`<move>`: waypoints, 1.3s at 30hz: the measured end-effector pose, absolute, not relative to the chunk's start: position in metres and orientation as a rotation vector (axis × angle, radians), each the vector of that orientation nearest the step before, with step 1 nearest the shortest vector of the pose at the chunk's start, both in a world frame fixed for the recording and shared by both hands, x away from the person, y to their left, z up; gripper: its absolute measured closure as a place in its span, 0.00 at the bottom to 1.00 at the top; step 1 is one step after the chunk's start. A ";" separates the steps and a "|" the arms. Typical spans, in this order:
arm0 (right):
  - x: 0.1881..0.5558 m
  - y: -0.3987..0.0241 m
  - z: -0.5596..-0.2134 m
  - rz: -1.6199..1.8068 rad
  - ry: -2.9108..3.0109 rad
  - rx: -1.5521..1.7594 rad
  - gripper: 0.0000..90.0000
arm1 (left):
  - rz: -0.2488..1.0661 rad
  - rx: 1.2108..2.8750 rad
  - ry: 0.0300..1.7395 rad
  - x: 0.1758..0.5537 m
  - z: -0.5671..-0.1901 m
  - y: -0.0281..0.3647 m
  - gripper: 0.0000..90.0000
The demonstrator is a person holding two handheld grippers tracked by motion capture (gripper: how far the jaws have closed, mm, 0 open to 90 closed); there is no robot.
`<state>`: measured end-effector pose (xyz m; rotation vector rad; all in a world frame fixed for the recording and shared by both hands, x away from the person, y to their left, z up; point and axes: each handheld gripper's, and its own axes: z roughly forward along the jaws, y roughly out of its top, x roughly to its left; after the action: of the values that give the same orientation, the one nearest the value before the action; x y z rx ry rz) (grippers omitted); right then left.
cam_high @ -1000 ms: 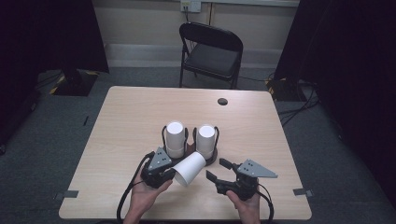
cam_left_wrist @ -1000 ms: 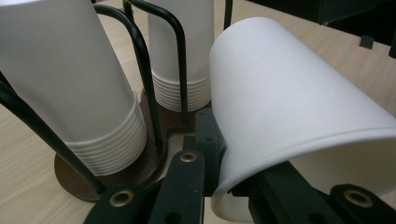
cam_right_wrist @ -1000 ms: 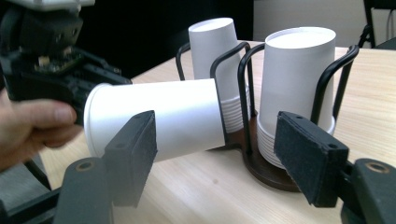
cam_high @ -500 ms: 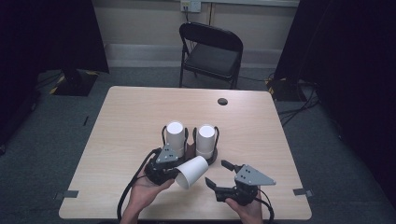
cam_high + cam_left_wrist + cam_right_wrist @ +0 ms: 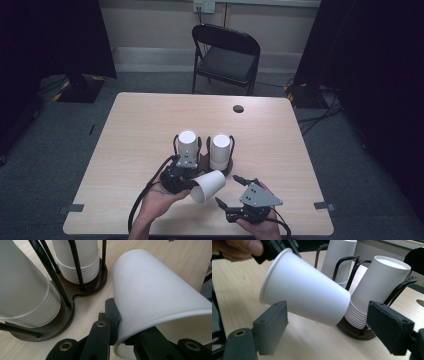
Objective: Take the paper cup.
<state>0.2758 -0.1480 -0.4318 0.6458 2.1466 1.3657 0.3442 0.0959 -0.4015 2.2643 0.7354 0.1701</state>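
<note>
My left tongs (image 5: 192,184) sit at about seven o'clock on the desk (image 5: 140,130), clamped on the rim of a white paper cup (image 5: 209,186). In the left gripper view the cup (image 5: 160,297) has its wall pinched between the two black jaws, and it lies tilted on its side above the wood. From above, its open mouth faces the near edge and its closed base points up toward one o'clock.

Just beyond my left hand (image 5: 160,200), at about six o'clock from the desk's middle, stands a dark wooden cup rack (image 5: 229,167) with black wire loops. It holds two upside-down stacks of cups: the left stack (image 5: 188,146) and the right stack (image 5: 221,150), side by side and upright.

My right tongs (image 5: 231,192) rest at about five o'clock, near the front edge. Their jaws have just been opening and now stand wide apart, gripping nothing. In the right gripper view the tilted cup (image 5: 304,292) hangs just past the two pads, clear of both.

A small dark round hole (image 5: 238,108) sits at one o'clock, well apart from everything.
</note>
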 end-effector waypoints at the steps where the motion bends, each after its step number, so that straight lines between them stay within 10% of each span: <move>1: 0.275 -0.147 -0.433 1.345 2.144 0.640 0.18 | 0.165 2.267 0.742 0.345 -0.401 0.096 0.96; 39: 0.271 -0.089 -0.445 1.001 2.110 0.216 0.17 | -0.033 2.430 0.721 0.364 -0.393 0.067 0.96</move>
<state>0.2713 -0.0887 -0.4446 0.2157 2.1096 1.0012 0.3644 0.0671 -0.3934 2.4298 0.7210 -0.0331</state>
